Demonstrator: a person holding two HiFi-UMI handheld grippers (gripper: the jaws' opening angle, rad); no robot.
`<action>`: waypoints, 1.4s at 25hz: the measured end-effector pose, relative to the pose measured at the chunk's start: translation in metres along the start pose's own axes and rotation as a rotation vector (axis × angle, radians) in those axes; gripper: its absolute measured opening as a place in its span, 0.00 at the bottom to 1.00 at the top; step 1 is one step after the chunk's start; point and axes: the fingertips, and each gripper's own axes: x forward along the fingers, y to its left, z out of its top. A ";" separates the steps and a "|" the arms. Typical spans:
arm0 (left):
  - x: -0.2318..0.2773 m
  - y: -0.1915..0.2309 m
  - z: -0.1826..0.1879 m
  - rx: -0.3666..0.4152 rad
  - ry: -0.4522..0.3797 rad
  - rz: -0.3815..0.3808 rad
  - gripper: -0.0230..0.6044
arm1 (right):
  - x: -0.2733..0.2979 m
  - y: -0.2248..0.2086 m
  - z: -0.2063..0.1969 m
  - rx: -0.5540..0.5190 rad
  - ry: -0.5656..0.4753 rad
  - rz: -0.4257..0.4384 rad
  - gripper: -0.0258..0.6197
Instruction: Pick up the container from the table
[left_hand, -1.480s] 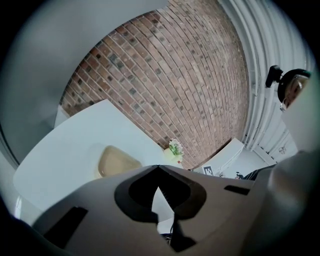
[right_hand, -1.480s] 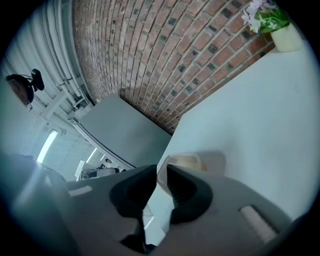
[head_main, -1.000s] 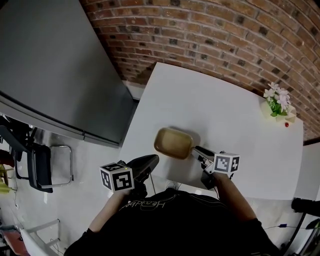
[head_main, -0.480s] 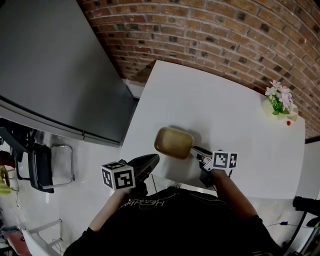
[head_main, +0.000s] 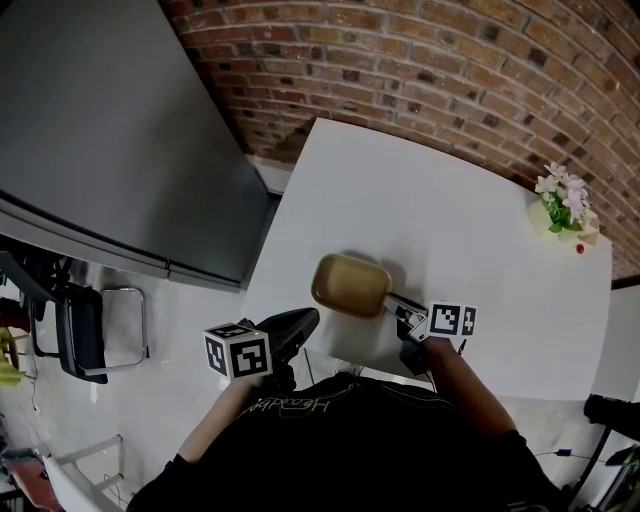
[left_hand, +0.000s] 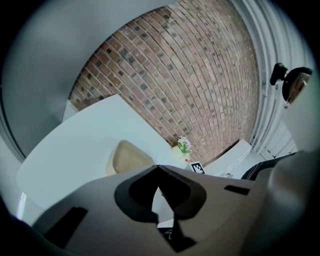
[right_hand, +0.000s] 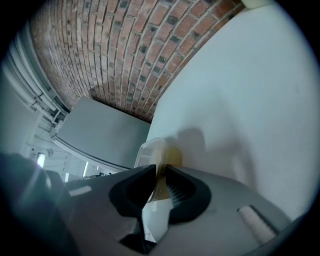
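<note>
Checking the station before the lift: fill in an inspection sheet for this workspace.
surface: white table, nothing on it but the items below.
job's things: tan container resting on the table near its front edge.
clutter: small flower pot at the far right corner, tiny red thing beside it.
grippers: right gripper closing on the container's rim, which stands between its jaws; left gripper shut, empty, beside the table's near corner.
cables: nothing seen.
surroundings: brick wall, grey cabinet, chair.
</note>
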 end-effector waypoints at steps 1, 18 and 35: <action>0.000 0.000 -0.001 -0.001 0.001 0.000 0.04 | 0.000 0.000 0.000 0.003 -0.001 0.002 0.14; -0.024 0.006 -0.002 0.038 -0.035 0.029 0.04 | -0.002 0.013 0.000 -0.015 -0.056 0.034 0.10; -0.078 -0.036 -0.012 0.131 -0.032 -0.009 0.04 | -0.091 0.088 0.002 -0.192 -0.290 0.030 0.10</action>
